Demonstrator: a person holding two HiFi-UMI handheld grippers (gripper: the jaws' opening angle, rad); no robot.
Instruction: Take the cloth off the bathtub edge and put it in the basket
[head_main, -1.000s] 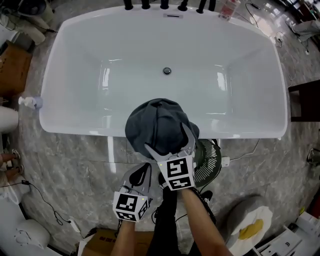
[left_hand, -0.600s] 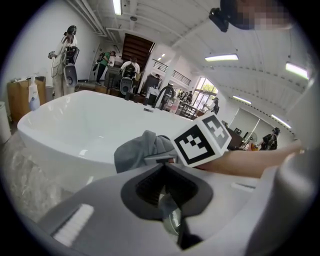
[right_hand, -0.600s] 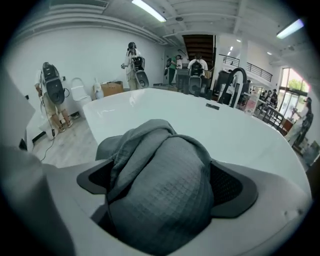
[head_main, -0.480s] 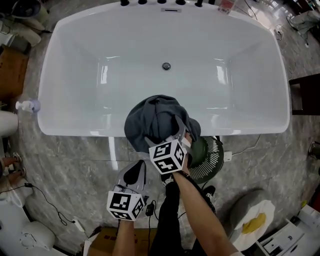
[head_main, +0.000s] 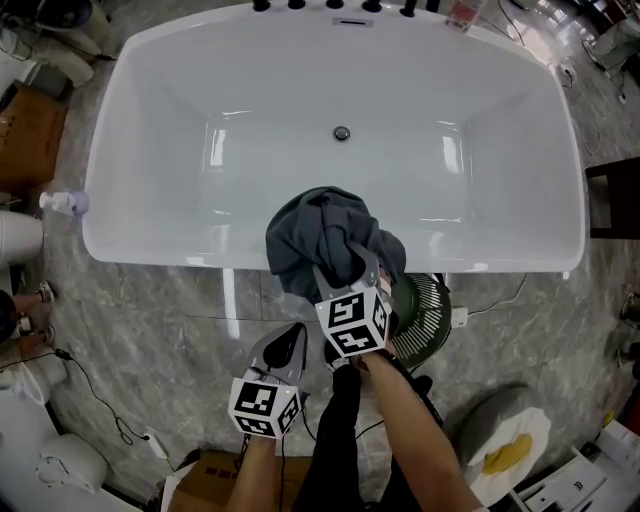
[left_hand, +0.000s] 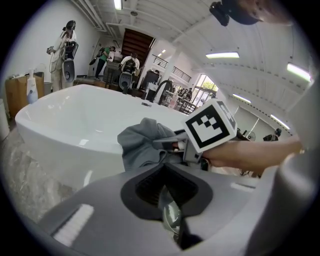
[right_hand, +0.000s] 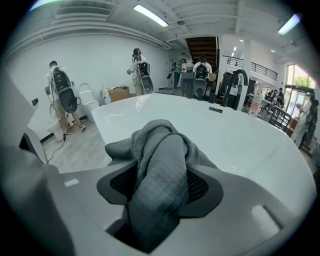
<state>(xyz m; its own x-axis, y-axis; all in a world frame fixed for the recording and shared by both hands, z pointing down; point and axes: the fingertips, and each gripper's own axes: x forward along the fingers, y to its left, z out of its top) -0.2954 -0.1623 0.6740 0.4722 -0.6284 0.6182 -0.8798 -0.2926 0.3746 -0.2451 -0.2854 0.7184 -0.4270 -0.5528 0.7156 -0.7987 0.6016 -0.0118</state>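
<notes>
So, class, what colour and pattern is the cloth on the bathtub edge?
Cloth: dark grey, fine grid weave; best in the right gripper view.

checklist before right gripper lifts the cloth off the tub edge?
1. Right gripper on the cloth: ok. Its jaws have just been closing, and a fold is bunched between them.
2. Cloth clear of the bathtub edge: not ok, most of it lies draped over the edge.
3. Left gripper out of the way: ok, shut, empty, low and apart from the cloth.
4. Basket located: ok, just right of the right gripper, partly hidden by it.
5. Basket has room: cannot tell.
</notes>
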